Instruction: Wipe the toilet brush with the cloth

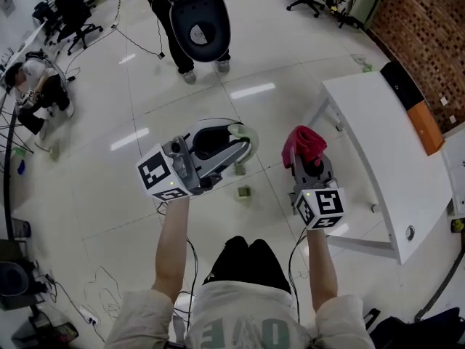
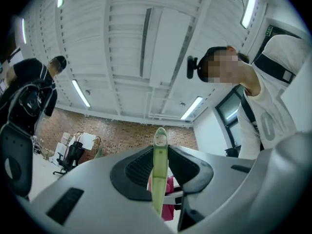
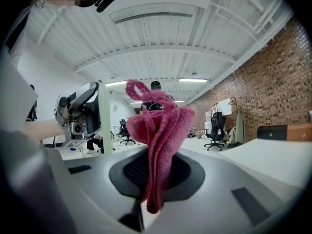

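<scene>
My left gripper is shut on the toilet brush, whose pale green handle stands upright between the jaws, its hanging hole at the top. The brush's lower end shows below the jaws in the head view. To its right, my right gripper is shut on a bunched pink-red cloth. In the right gripper view the cloth rises in folds out of the jaws, and the left gripper with the green handle shows at the left. Cloth and brush are apart.
A small green holder stands on the shiny white floor under the grippers. A white table is close on the right. A person stands farther off with a black seat-shaped part. Office chairs and cables lie round the edges.
</scene>
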